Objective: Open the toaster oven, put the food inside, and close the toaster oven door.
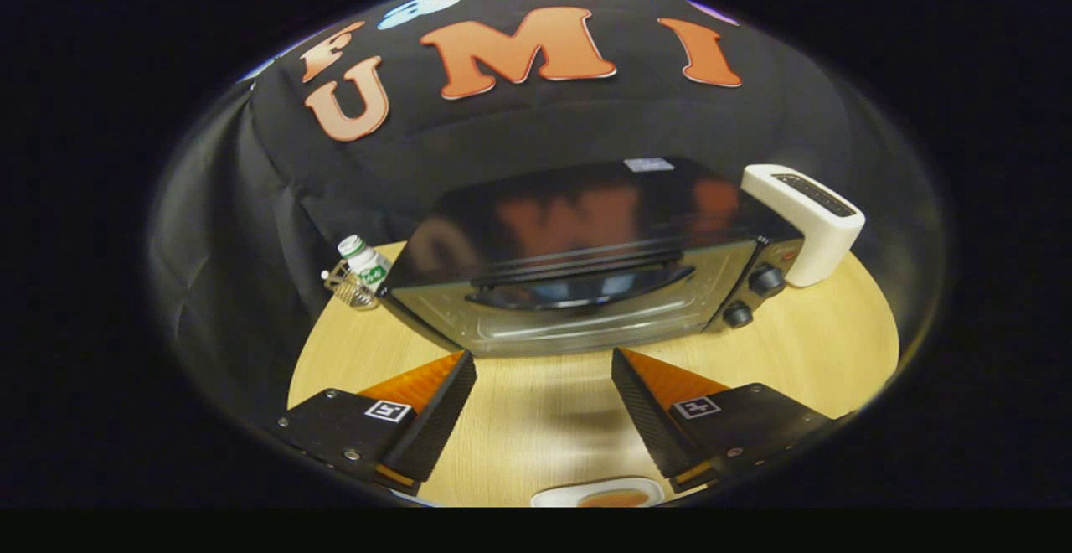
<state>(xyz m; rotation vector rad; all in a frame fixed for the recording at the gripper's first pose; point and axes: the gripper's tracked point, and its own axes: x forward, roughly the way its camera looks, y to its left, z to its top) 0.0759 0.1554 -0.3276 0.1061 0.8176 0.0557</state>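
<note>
Gripper view: the gripper (543,369) at the bottom is wide open and holds nothing. The toaster oven (586,260) sits in the middle, door shut. A plate (599,494) with food is at the bottom edge. Nothing is done yet.

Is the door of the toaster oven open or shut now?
Shut. The toaster oven door stands upright, its handle at the top; the open gripper holds nothing.
</note>
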